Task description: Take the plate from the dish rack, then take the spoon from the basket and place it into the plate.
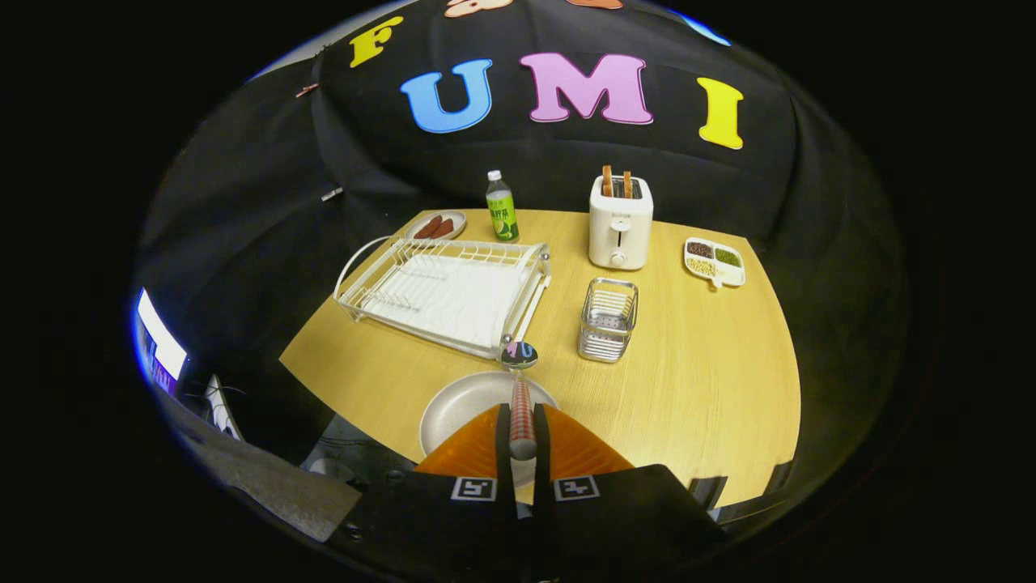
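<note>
My gripper is shut on the spoon, holding its red checked handle between both fingers. The spoon's shiny bowl points away from me and hovers over the far rim of the pale round plate. That plate lies flat on the wooden table near its front edge, right under the fingers, which hide its near part. Beyond the plate stands the white wire dish rack, with nothing in it. The metal mesh basket stands to the right of the rack, and nothing shows inside it.
At the back of the table are a white toaster with toast in it, a green bottle, a small dish of sausages and a divided dish of beans. A lit screen sits off the table's left.
</note>
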Tool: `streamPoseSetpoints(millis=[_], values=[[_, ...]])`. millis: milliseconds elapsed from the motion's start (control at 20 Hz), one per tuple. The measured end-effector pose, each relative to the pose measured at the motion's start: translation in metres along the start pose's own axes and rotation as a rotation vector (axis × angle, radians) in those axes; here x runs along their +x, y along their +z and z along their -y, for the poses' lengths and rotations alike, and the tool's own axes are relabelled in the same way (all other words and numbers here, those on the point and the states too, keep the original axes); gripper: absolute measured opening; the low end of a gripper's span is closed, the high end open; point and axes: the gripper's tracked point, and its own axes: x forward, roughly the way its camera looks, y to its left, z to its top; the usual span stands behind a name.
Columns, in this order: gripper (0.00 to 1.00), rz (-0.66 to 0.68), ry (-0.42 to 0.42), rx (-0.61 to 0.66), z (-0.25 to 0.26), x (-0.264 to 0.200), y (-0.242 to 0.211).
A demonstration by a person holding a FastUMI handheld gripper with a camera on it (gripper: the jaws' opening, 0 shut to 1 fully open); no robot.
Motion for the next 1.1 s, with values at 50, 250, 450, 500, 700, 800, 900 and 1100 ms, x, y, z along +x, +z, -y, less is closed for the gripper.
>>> streamPoseSetpoints(millis=[50, 250, 450, 500, 700, 800, 900, 1100], values=[[0.11, -0.015, -0.001, -0.003, -0.002, 0.005, -0.011], [0.11, -0.061, 0.010, -0.003, -0.006, 0.019, -0.043], [0.11, -0.093, 0.002, 0.005, -0.003, 0.034, -0.064], [0.11, -0.099, -0.002, 0.005, -0.001, 0.037, -0.069], [0.11, -0.119, -0.010, -0.003, 0.003, 0.047, -0.080], [0.11, -0.126, -0.007, -0.006, 0.003, 0.051, -0.085], [0.13, -0.131, -0.006, 0.008, 0.006, 0.056, -0.089], [0.18, -0.180, -0.030, 0.016, 0.012, 0.066, -0.106]])
